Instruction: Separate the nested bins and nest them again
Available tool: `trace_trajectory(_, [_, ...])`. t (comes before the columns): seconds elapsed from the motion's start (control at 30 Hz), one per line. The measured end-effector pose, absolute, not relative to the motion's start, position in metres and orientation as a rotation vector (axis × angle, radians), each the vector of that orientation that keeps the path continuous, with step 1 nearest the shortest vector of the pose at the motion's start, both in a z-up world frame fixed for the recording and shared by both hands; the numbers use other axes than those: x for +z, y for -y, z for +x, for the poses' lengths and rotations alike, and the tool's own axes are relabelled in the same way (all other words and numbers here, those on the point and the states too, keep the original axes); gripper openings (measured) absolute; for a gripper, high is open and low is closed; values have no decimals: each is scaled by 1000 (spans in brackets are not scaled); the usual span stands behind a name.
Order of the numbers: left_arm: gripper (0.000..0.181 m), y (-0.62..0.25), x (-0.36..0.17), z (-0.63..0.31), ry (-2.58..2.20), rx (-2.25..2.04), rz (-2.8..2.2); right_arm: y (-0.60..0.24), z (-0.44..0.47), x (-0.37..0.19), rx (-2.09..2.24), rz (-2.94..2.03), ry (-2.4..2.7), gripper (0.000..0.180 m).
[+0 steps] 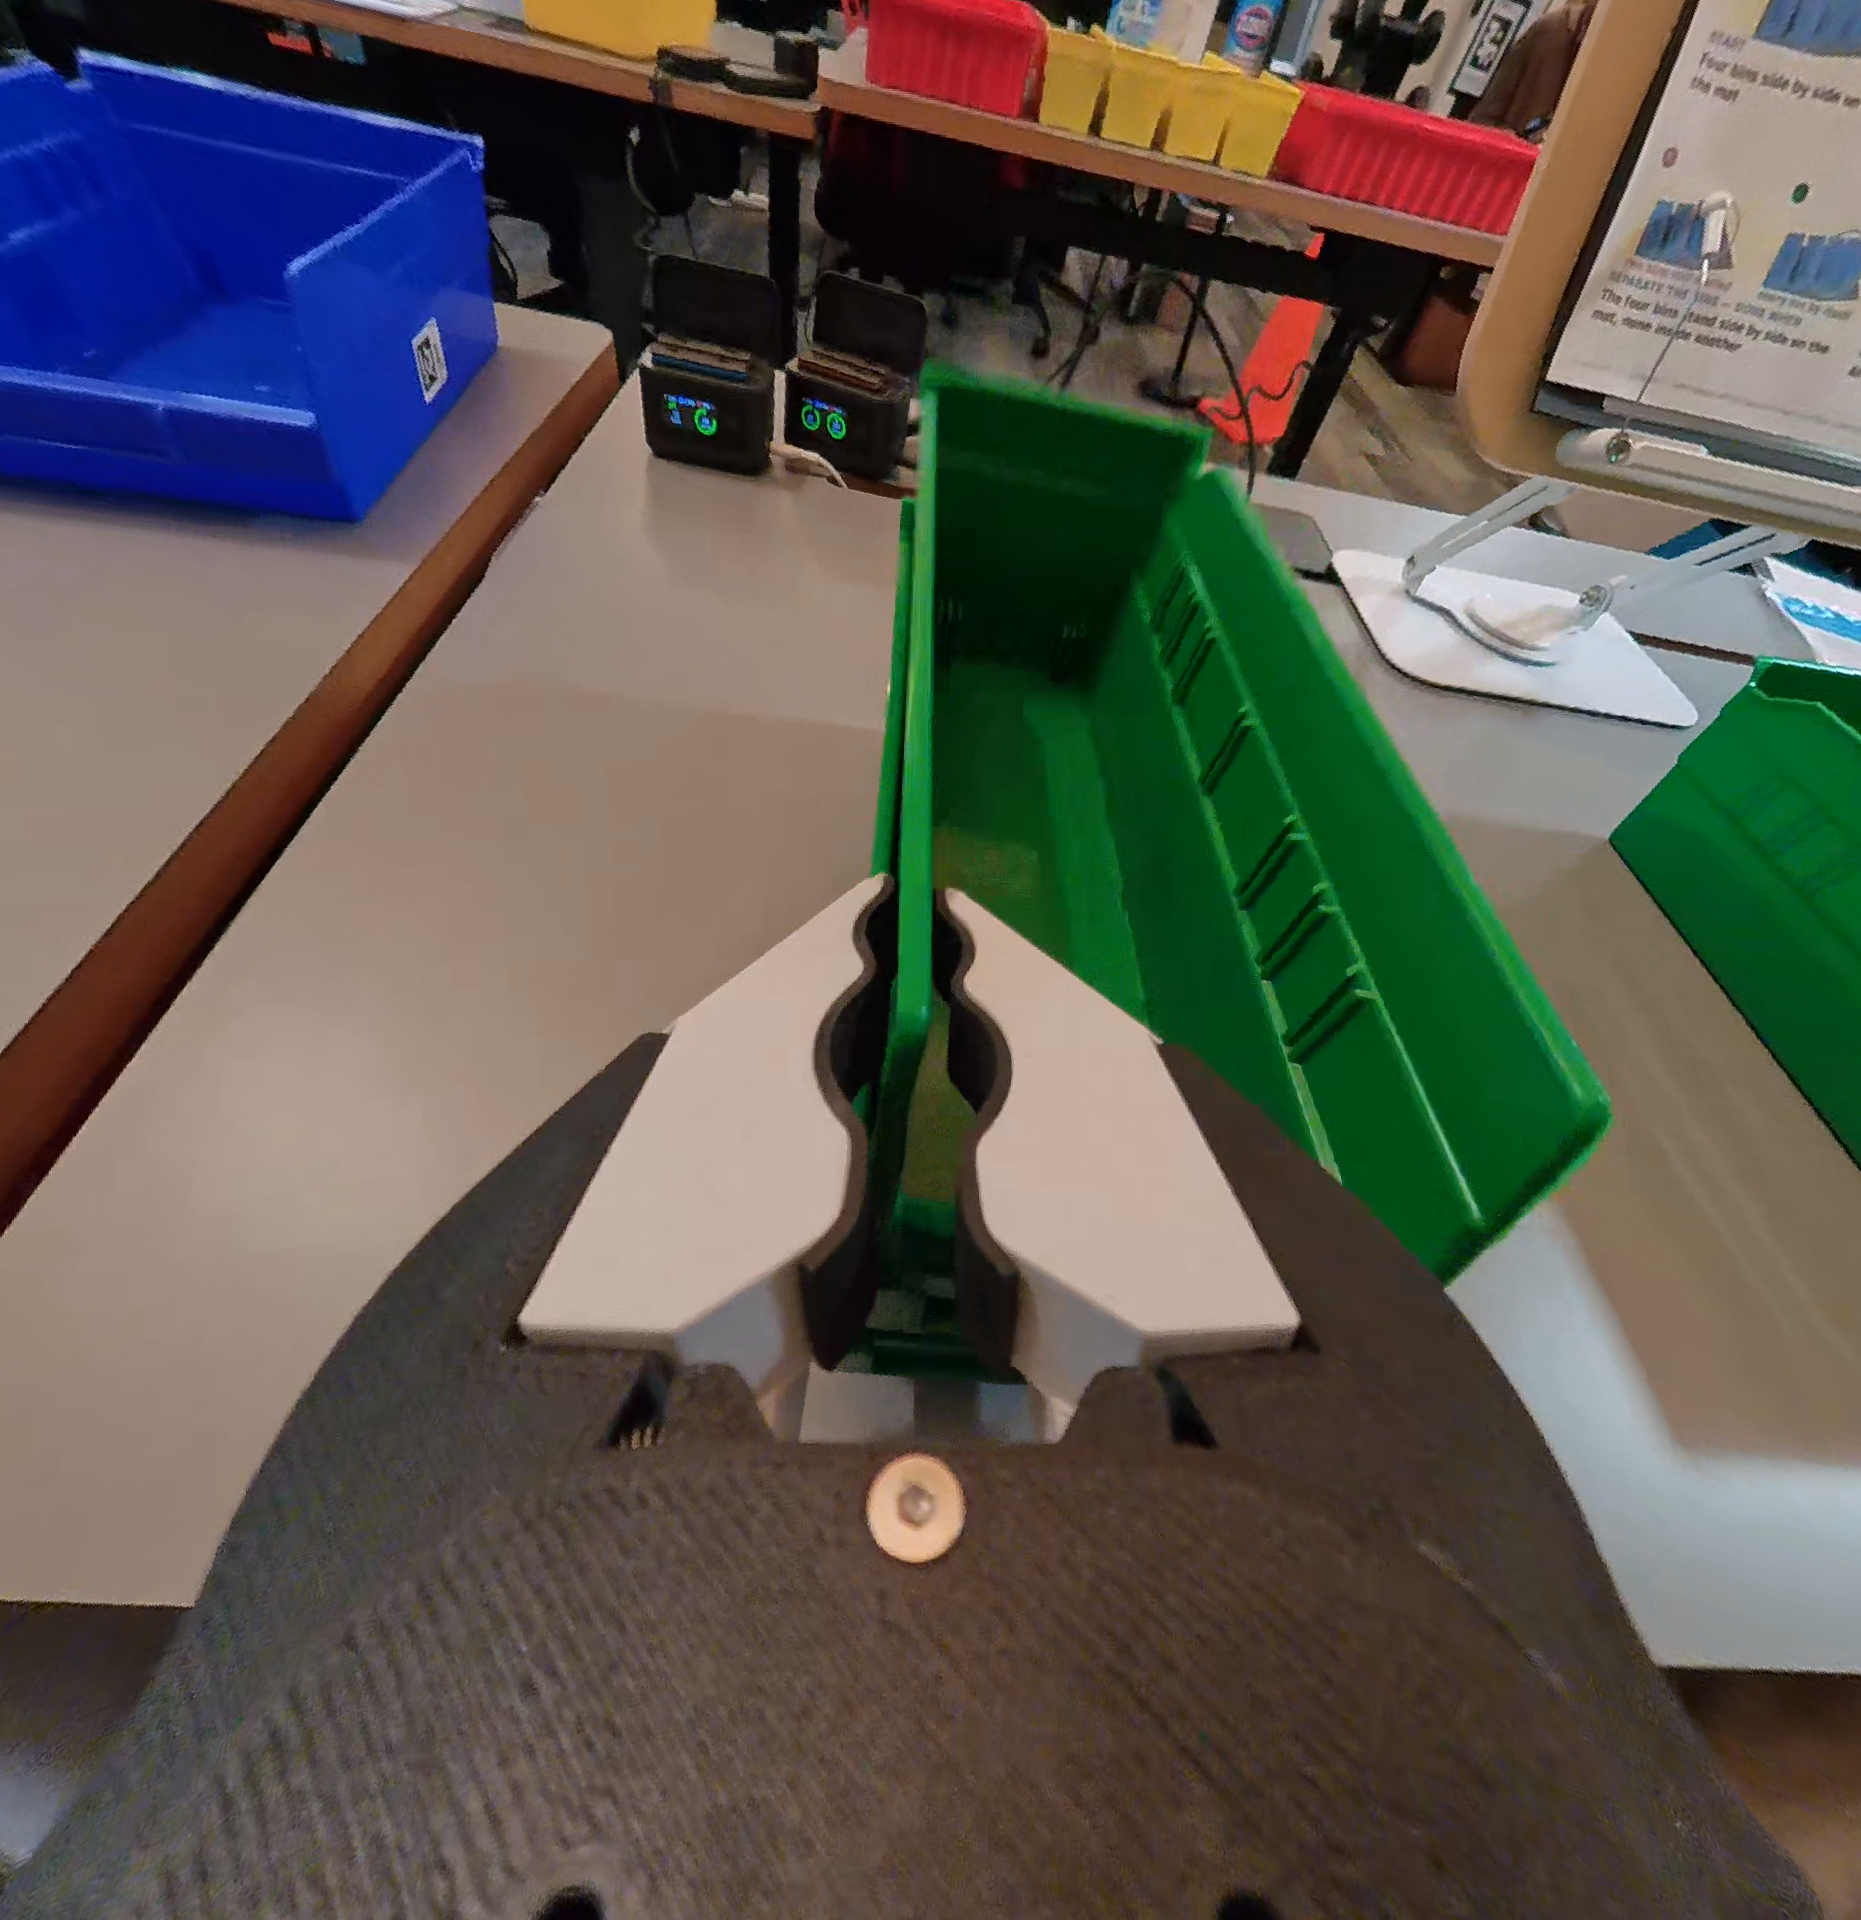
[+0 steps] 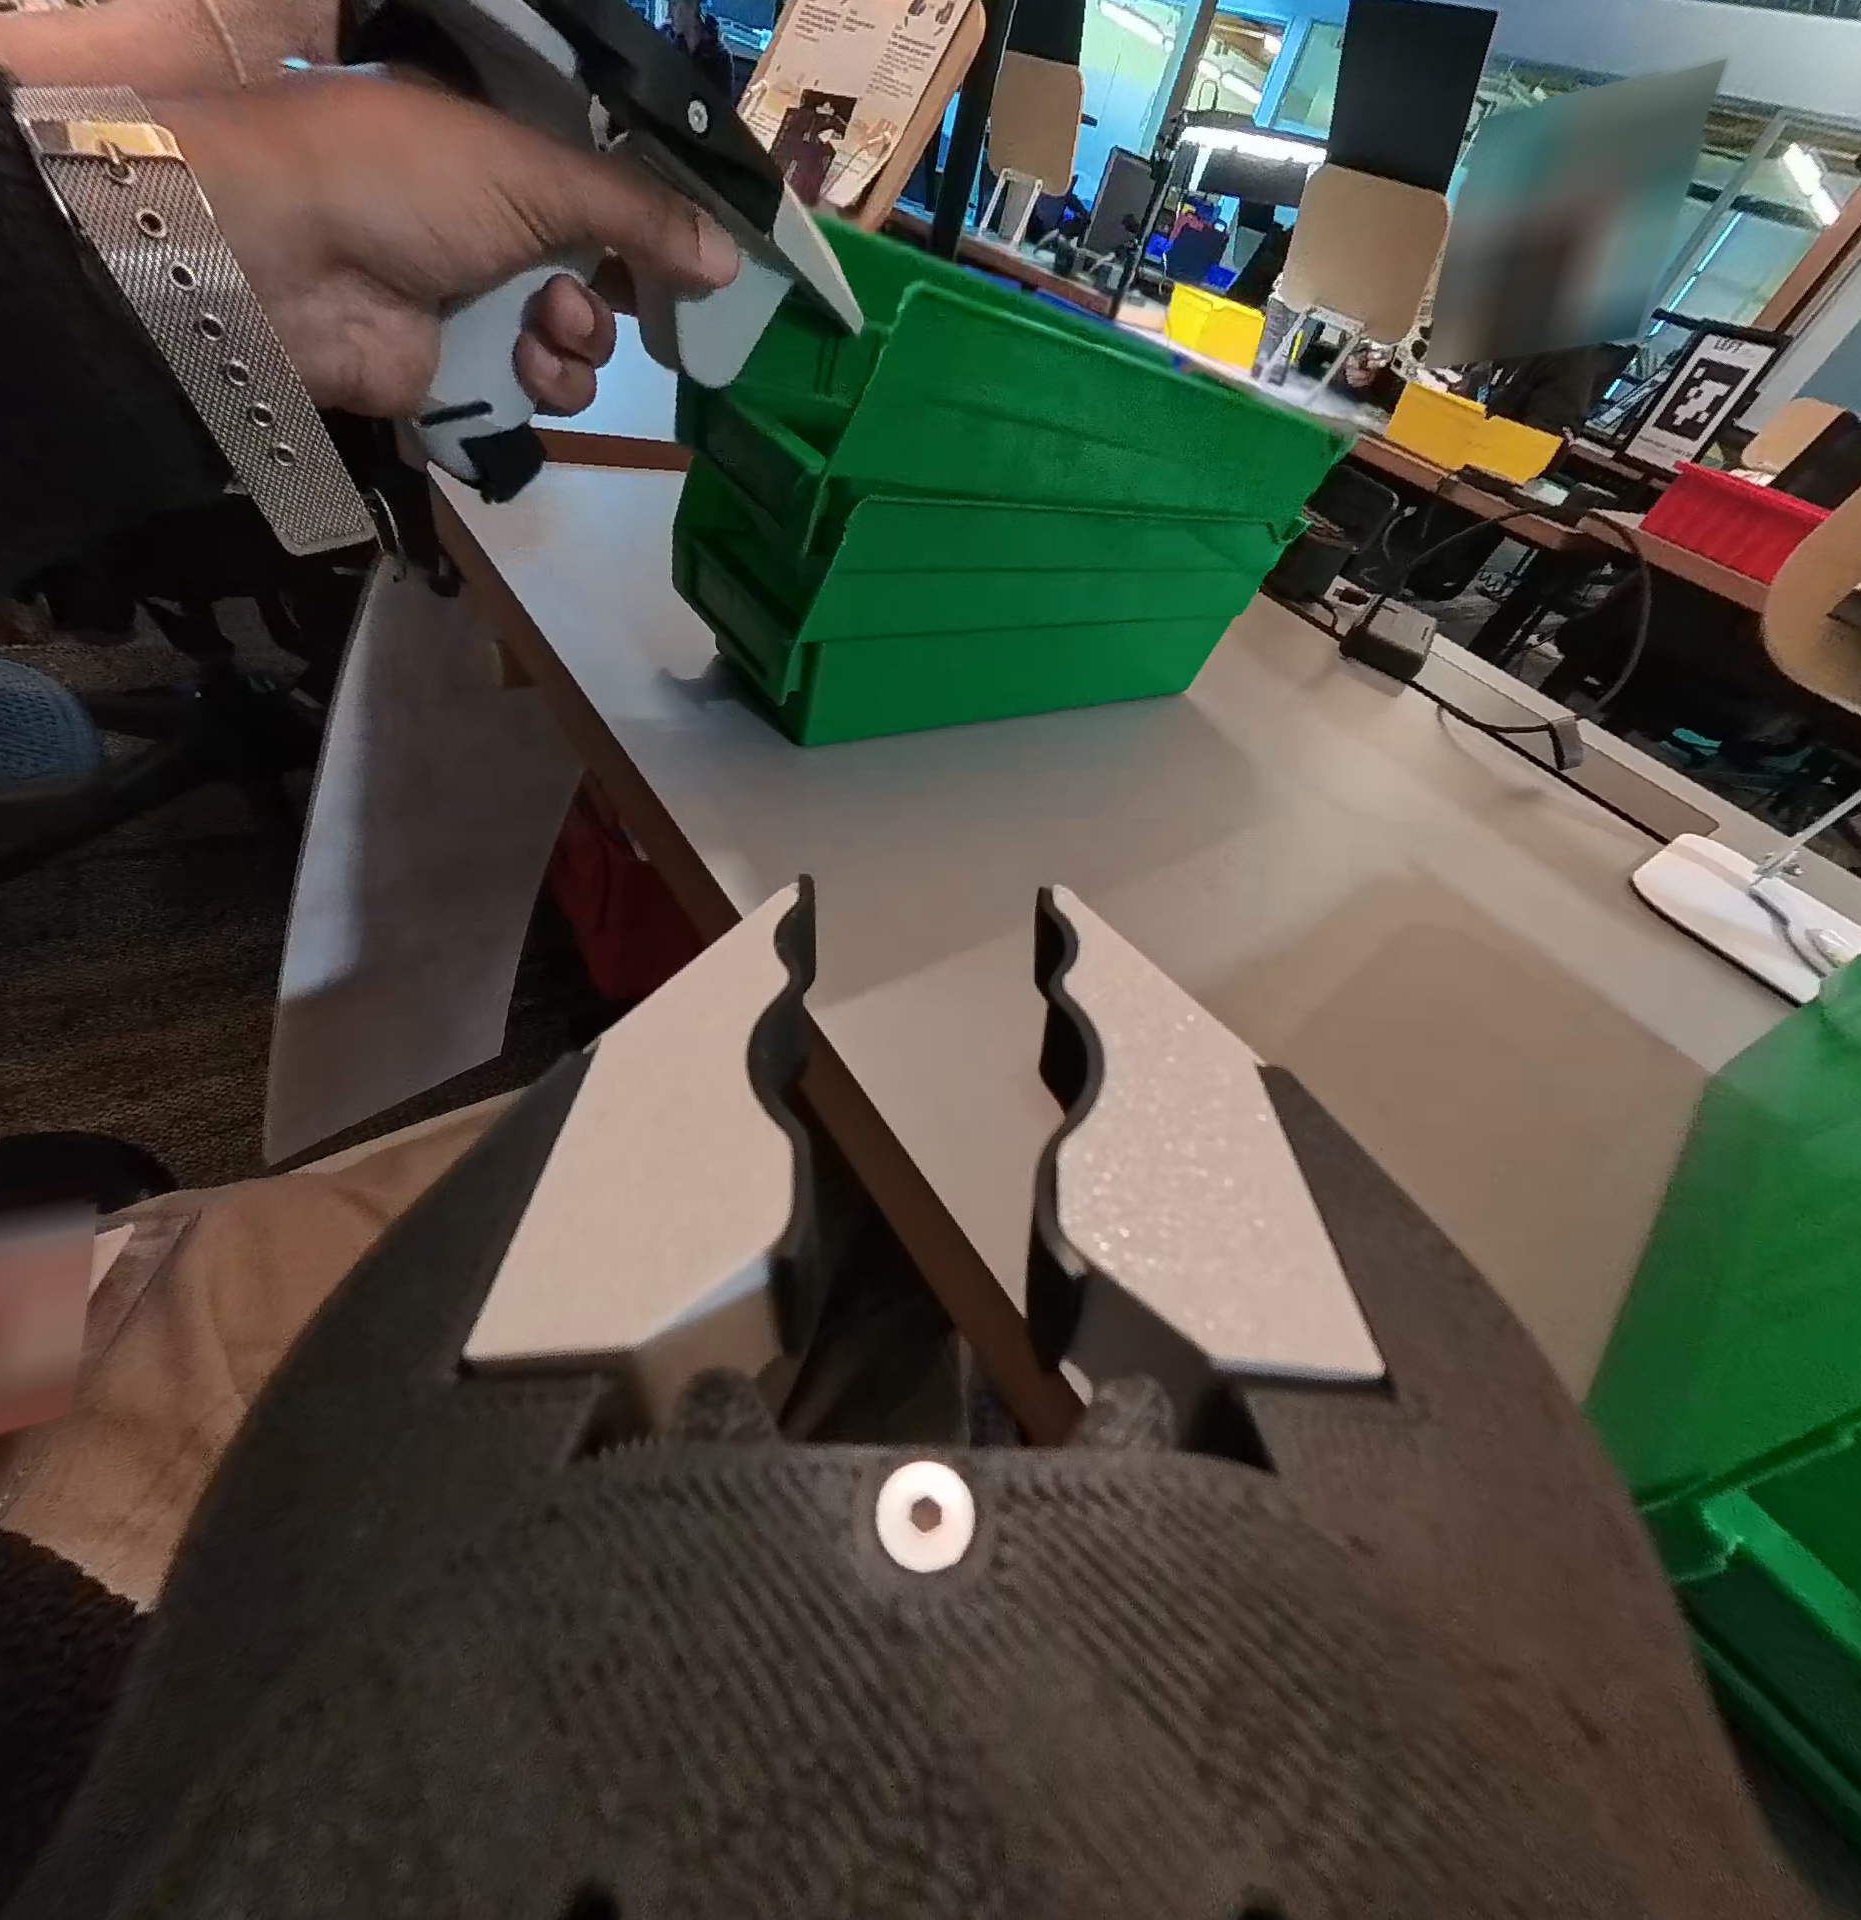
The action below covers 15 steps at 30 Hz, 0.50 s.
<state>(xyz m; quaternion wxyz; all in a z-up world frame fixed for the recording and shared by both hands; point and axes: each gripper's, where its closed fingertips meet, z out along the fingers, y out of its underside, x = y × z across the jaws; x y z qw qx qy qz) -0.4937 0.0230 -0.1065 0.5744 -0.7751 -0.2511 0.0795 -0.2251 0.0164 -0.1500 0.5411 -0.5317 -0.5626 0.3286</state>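
My left gripper (image 1: 913, 894) is shut on the left side wall of a green bin (image 1: 1196, 831), which tilts up to the right. In the right wrist view this bin (image 2: 1061, 405) is the top one of a nested green stack (image 2: 1009, 665) on the grey table, lifted askew out of the bins below. The left gripper (image 2: 827, 296), held by a hand, grips it at its near upper corner. My right gripper (image 2: 921, 899) is open and empty, over the table's front edge, apart from the stack. A separate green bin (image 2: 1778, 1299) stands close on its right, and also shows in the left wrist view (image 1: 1778, 883).
A blue bin (image 1: 209, 301) sits on the neighbouring table at the far left. Two black charger cases (image 1: 708, 384) stand behind the stack. A white stand base (image 1: 1508, 634) and an instruction board (image 1: 1736, 208) are at the back right. The table's brown front edge (image 2: 635, 769) runs diagonally.
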Motion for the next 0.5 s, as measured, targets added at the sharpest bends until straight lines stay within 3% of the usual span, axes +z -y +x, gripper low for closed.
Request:
trace_trajectory(0.33, [11, -21, -108, -493, 542, 271, -1789, -15, -225, -151, 776, -1252, 1347, 40])
trace_trajectory(0.5, [0, -19, -105, -495, 575, 230, -1728, -15, -225, -151, 774, -1250, 1350, 40])
